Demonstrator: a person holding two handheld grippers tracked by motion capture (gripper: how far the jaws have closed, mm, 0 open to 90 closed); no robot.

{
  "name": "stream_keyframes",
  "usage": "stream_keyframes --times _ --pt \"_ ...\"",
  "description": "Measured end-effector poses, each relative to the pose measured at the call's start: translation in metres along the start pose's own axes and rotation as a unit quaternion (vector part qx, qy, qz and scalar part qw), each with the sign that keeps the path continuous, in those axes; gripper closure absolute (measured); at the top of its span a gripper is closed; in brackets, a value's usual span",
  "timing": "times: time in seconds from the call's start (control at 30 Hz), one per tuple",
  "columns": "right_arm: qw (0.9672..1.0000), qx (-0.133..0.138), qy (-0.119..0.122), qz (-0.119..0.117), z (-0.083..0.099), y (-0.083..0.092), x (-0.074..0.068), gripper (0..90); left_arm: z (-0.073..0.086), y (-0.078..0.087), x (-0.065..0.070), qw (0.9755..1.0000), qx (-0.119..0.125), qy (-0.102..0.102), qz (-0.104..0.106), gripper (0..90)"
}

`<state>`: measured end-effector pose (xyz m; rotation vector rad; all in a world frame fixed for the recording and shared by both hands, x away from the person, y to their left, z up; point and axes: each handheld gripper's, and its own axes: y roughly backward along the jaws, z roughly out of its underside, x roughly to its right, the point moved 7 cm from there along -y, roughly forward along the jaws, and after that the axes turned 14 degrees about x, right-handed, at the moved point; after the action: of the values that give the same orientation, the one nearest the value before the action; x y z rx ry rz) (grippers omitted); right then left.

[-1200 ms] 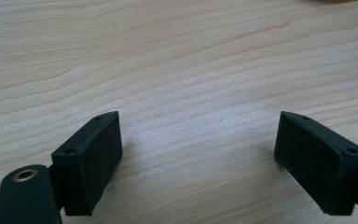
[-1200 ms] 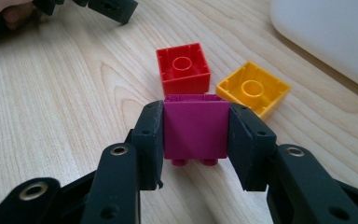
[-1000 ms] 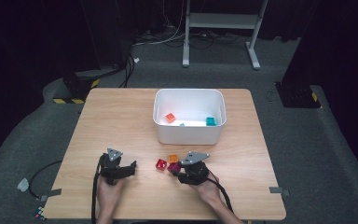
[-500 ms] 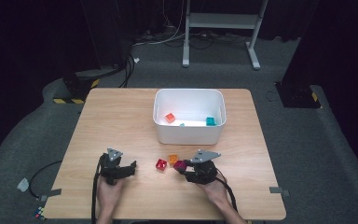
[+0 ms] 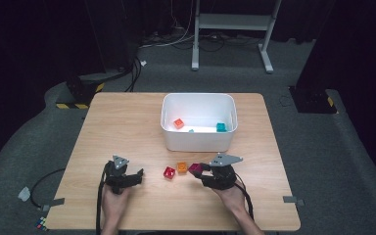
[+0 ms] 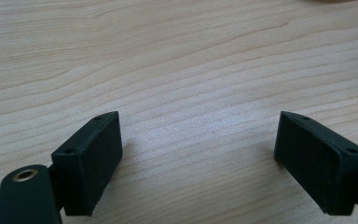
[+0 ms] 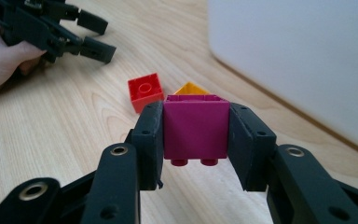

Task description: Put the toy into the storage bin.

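the right tongs [image 7: 196,140] are pinching a magenta block [image 7: 196,126] between both pads, studs toward the camera's lower edge; in the high view the block [image 5: 194,169] sits at the tips of the right tongs [image 5: 199,172], near the front middle of the counter [image 5: 127,127], and appears raised off the wood. just beyond it on the counter lie an orange block [image 5: 181,167] and a red block [image 5: 169,172], close together but apart from the held piece; in the right gripper view the red block [image 7: 144,91] lies stud-up and the orange block [image 7: 191,88] is partly hidden behind the magenta one. a white bin [image 5: 199,122] stands behind these, its near wall between the held block and the interior. inside are an orange-red block [image 5: 178,123], a teal block [image 5: 221,127] and a small pale-blue piece [image 5: 191,130] too small to identify.

the right hand [image 5: 232,196] comes in from the bottom edge, tongs pointing left and slightly toward the bin. the left hand [image 5: 113,200] rests at the front left, and the left tongs [image 5: 138,177] point right, toward the red block and well short of it. in the left gripper view the left tongs [image 6: 198,158] are spread wide over bare wood, nothing between them.
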<state>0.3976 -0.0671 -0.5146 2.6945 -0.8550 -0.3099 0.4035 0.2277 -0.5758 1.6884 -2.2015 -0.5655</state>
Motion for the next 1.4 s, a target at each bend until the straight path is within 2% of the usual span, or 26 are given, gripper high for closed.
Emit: stream_keyframes --times 0.33,0.5,0.67,0.83,1.03,1.4 --pt "1.0 0.008 0.0 0.0 -0.013 0.008 0.008 58.4 0.0 0.0 0.0 1.0 0.0 0.0 0.0 15.2" --pt "0.9999 0.011 -0.008 0.001 -0.02 0.01 0.014 58.4 0.0 0.0 0.0 1.0 0.0 0.0 0.0 15.2" --pt "0.9999 0.017 -0.004 0.001 -0.03 0.014 0.016 58.5 0.0 0.0 0.0 1.0 0.0 0.0 0.0 15.2" --pt "0.9995 0.024 -0.018 -0.003 -0.037 0.018 0.023 58.5 0.0 0.0 0.0 1.0 0.0 0.0 0.0 15.1" --pt "0.999 0.043 -0.015 -0.001 -0.054 0.029 0.029 58.5 0.0 0.0 0.0 1.0 0.001 0.001 0.0 15.2" --pt "0.9987 0.05 -0.003 0.002 -0.07 0.034 0.031 58.5 0.0 0.0 0.0 1.0 0.001 0.001 0.0 15.2"
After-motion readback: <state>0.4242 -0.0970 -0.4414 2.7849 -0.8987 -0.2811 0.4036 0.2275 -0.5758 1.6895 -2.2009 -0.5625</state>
